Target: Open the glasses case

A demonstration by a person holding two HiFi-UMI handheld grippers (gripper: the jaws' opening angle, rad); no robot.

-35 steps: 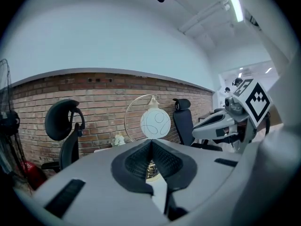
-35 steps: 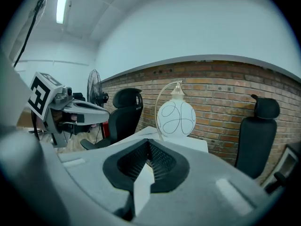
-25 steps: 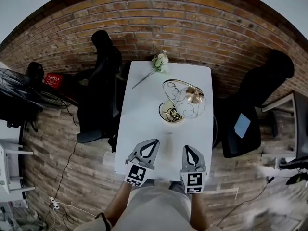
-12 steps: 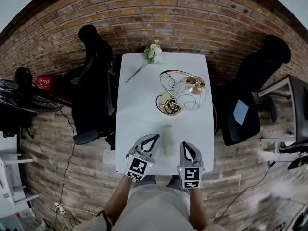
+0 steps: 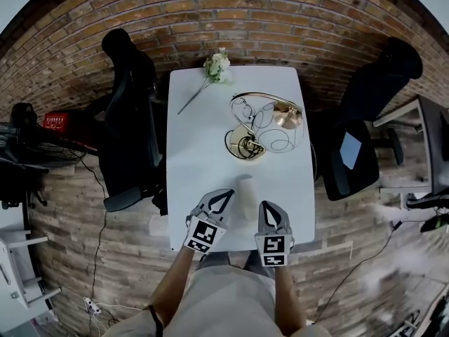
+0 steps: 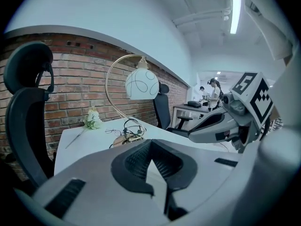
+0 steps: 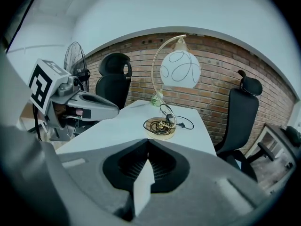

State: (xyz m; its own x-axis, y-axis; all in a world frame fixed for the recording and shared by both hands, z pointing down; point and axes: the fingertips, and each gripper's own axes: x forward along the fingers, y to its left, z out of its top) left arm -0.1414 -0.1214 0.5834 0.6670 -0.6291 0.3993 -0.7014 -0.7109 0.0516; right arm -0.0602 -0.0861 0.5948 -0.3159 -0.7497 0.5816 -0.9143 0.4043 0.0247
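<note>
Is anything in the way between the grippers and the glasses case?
Nothing visible. The pale oblong glasses case lies on the bare white table between the left gripper and right gripper; the gold globe lamp and white flower are farther back.

Grey fingers (image 5: 205,215), black-white marker cubes (image 5: 200,234)

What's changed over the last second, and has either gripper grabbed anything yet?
Both the left gripper and right gripper have come lower and slightly further over the near end of the table, flanking the pale glasses case. Nothing was grasped: both stay shut and empty. Case, lamp and flower have not moved.
</note>
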